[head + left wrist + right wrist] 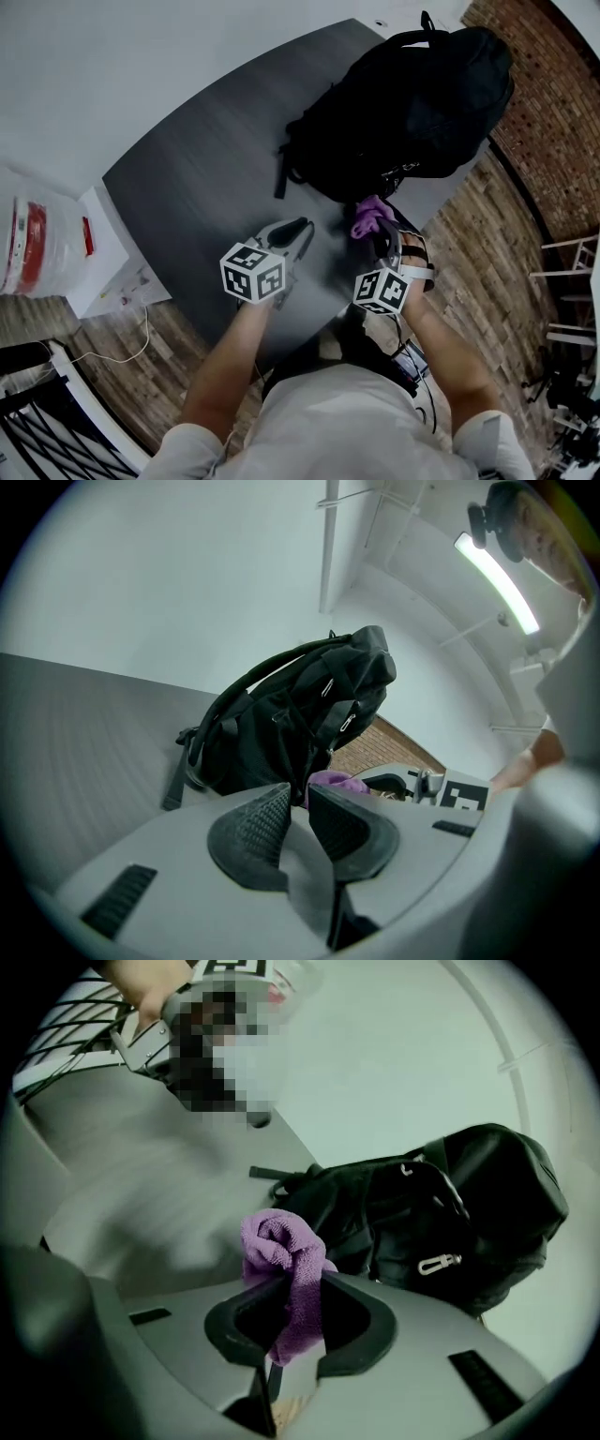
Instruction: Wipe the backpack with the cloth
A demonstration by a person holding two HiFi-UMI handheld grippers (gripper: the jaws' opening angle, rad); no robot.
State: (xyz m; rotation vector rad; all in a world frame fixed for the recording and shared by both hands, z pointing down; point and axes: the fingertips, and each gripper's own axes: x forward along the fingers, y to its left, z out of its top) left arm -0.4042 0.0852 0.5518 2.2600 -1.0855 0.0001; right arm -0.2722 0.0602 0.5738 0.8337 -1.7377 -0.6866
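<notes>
On the dark grey surface [206, 178] we log the black backpack [403, 103] lying slumped, top handle pointing away from us. One strap [281, 173] trails off its left side onto the surface.

Cloth [281, 1241]: purple, bunched, just in front of the backpack at its near edge. It is held by the right gripper [302, 1279]. That gripper's fingers [361, 1321] are clenched on the cloth. A fold hangs down between them and a rolled wad sticks out past the tips toward the backpack. We cannot tell whether the wad touches the backpack fabric; from the head view it sits right at the bag's lower edge. A small metal clip [436, 1263] on the backpack shows just beyond the wad.

Left gripper [298, 794]: to the left of the cloth, in front of the backpack and apart from it, over bare surface. Its fingers [258, 832] stand a narrow gap apart with nothing between them, so it is released, no grip. It points toward the backpack's lower left, near the trailing strap.

Surroundings: to the right of the backpack, a brick wall [553, 103], with a wooden floor [487, 234] on the near side. Well to the left of the backpack, off the surface, a clear container with a red band [28, 244] beside a white stand [112, 272].
</notes>
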